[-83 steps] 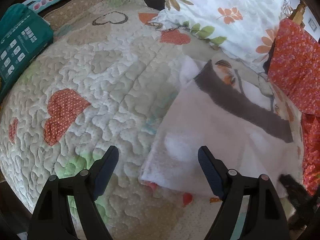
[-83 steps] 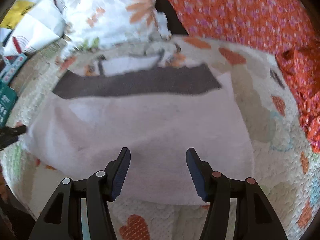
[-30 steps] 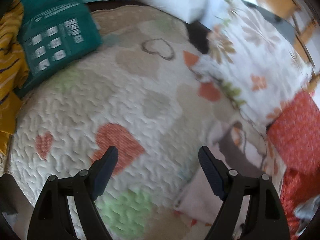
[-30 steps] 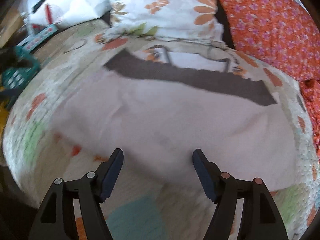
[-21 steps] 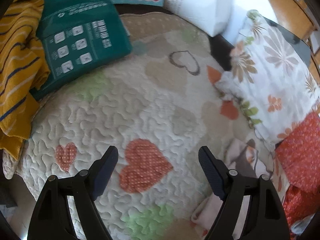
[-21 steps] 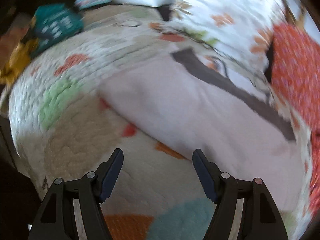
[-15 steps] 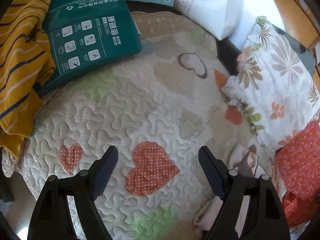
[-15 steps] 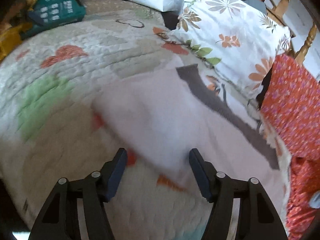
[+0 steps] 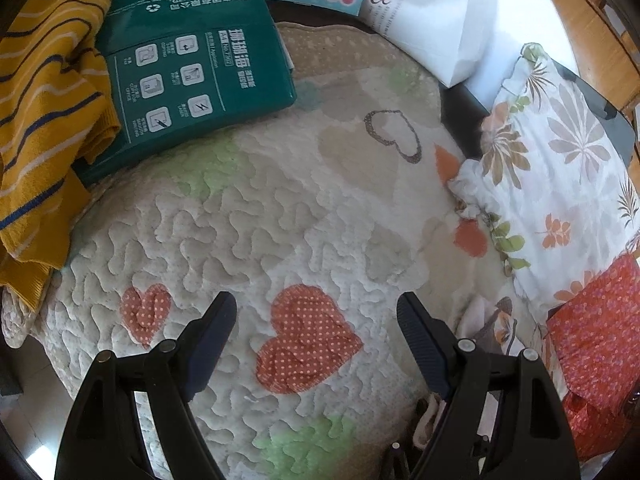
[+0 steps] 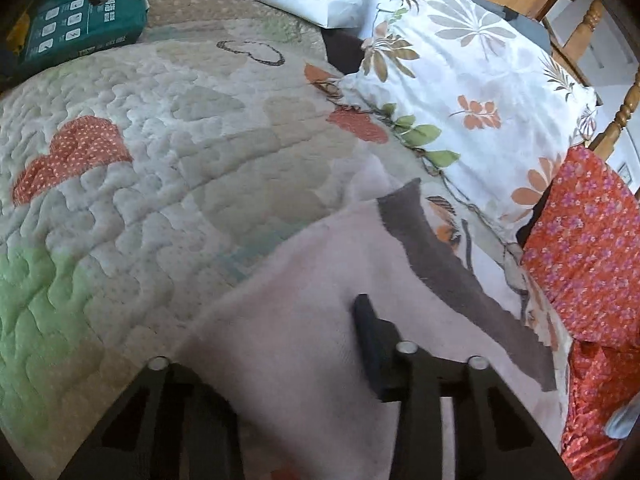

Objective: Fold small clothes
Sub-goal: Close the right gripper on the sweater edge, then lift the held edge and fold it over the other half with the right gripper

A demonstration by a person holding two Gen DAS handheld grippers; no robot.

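A folded pale pink garment with a dark grey band lies on the quilt. In the right wrist view its near edge lies over my right gripper's left finger; only the right finger shows above the cloth. Whether the jaws are closed on the cloth cannot be told. A corner of the garment shows at the lower right in the left wrist view. My left gripper is open and empty above an orange heart patch, left of the garment.
A heart-patterned quilt covers the surface. A green package and a yellow striped garment lie at the far left. A floral pillow and orange flowered cloth lie at the right. A white bag stands behind.
My left gripper has swung left, away from the garment, towards the green package. My right gripper has dropped to the garment's near edge, and the cloth now covers its left finger.
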